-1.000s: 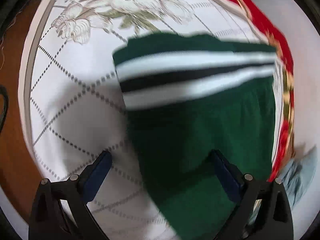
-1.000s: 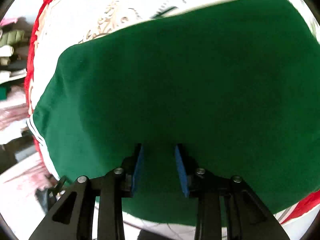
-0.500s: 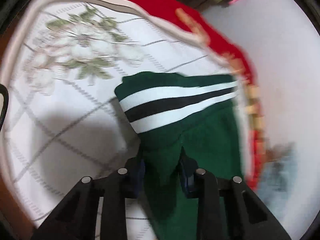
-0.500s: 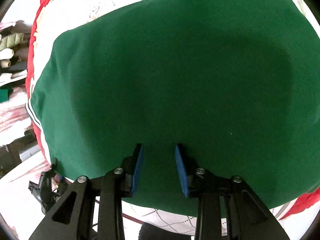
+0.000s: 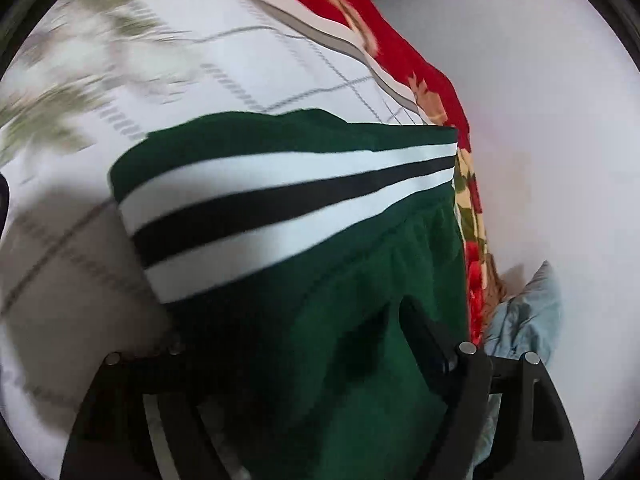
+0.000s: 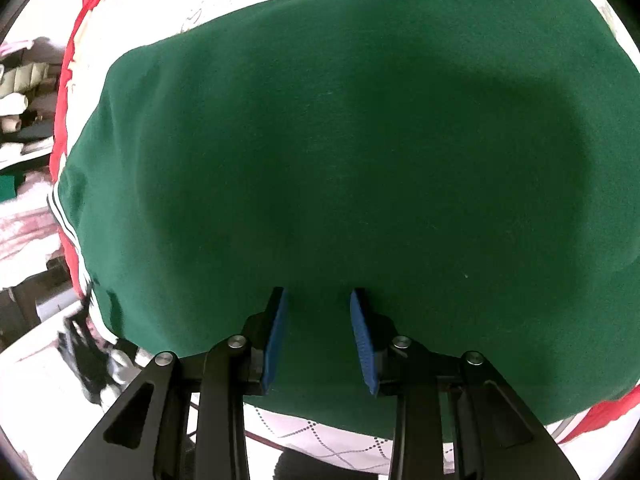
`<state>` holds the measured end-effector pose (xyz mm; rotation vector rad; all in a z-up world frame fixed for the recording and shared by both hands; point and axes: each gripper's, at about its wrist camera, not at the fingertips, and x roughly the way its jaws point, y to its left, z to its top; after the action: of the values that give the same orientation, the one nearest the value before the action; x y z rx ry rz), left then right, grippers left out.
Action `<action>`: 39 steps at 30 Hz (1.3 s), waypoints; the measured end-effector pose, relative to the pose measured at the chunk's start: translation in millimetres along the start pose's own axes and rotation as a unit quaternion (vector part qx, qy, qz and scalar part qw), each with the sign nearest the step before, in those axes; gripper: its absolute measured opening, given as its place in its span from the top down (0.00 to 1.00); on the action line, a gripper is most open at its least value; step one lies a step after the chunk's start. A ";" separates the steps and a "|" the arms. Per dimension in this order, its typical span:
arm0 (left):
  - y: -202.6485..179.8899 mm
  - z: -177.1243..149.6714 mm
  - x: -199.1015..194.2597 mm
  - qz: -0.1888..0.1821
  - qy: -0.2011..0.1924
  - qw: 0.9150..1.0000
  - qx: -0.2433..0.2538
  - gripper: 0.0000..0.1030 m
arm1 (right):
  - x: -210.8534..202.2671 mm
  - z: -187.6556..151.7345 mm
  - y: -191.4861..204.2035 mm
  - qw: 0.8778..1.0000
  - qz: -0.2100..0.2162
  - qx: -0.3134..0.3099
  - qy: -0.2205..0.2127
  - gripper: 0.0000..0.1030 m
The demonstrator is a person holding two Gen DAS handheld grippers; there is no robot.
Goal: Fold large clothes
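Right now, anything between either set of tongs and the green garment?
Nothing visible. The green garment already lies between the left tongs, whose jaws are opening. The right tongs sit directly over the same cloth, a fold between their blue pads; whether they pinch it isn't clear. Only the patterned bedspread lies underneath.

The green garment covered the bed cover from the middle to 6 o'clock. Bare cover lay open at 9 to 12 o'clock. A red blanket edged it toward 2, with a light blue cloth at 4
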<state>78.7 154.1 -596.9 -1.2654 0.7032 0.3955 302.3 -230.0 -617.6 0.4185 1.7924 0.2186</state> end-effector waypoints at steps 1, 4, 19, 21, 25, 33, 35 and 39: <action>-3.4 0.1 -1.2 0.005 -0.006 1.000 0.005 0.37 | 2.3 0.3 3.7 1.000 0.002 -0.004 0.000 0.65; -28.5 3.3 11.1 0.023 -0.008 0.999 0.043 0.89 | 7.7 1.7 17.0 1.000 0.005 -0.011 0.000 0.65; 29.2 12.0 -101.1 0.085 -0.033 0.996 0.026 0.84 | 61.9 15.8 135.5 0.993 -0.037 -0.111 0.007 0.66; 39.4 11.0 -89.2 0.077 -0.028 0.997 0.011 0.74 | 63.9 18.6 147.0 0.992 -0.062 -0.107 0.013 0.64; 38.1 9.5 -50.7 0.052 -0.023 0.998 -0.006 0.53 | 48.6 14.7 140.2 0.993 -0.015 -0.114 0.033 0.64; -8.9 23.2 -47.1 0.102 -0.064 0.992 0.047 0.93 | -47.3 -36.4 41.4 0.996 -0.023 -0.064 -0.060 0.63; -27.5 33.5 -66.0 0.111 -0.089 0.988 0.062 0.93 | -68.2 -53.0 7.3 0.995 -0.049 -0.018 -0.082 0.63; -65.3 54.7 -106.4 0.126 -0.145 0.973 0.126 0.93 | -69.5 -70.2 -32.6 0.996 -0.040 0.037 -0.073 0.63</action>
<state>56.3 199.6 -470.4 -0.8587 0.6407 0.6633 244.1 -282.2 -548.9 0.4040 1.6738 0.0626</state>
